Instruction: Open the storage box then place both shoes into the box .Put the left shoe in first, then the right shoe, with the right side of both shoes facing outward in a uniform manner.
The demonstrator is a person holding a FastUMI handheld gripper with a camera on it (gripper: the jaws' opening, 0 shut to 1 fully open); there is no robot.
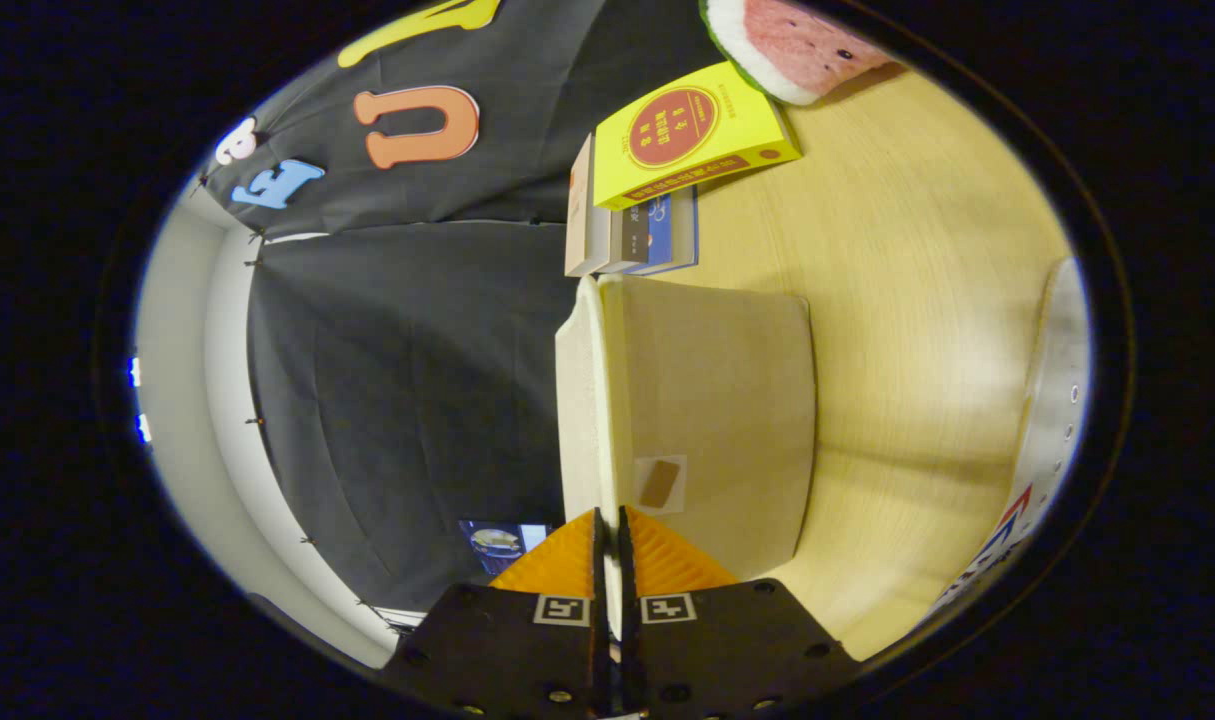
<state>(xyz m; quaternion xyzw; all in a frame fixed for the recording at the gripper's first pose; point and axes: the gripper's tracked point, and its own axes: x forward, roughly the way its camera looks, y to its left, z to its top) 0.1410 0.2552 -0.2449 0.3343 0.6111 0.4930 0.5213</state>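
The view is rolled on its side. A beige storage box (712,400) stands on the wooden table (927,300) just ahead of my fingers. Its lid (577,380) lies along the box's top, and the lid's thin rim runs straight back into the narrow gap between my fingers. My gripper (610,518) is shut on that rim, one finger on each face. A small brown label (659,483) marks the box wall close to the fingertips. Beyond the box, at the table's near side, lies a white thing with small holes and red and blue stripes (1052,400), seemingly a shoe.
A row of upright books (627,225) stands behind the box, with a yellow book (687,135) leaning against them. A watermelon-slice plush (797,40) lies further along the table. The black cloth wall (397,380) hangs behind.
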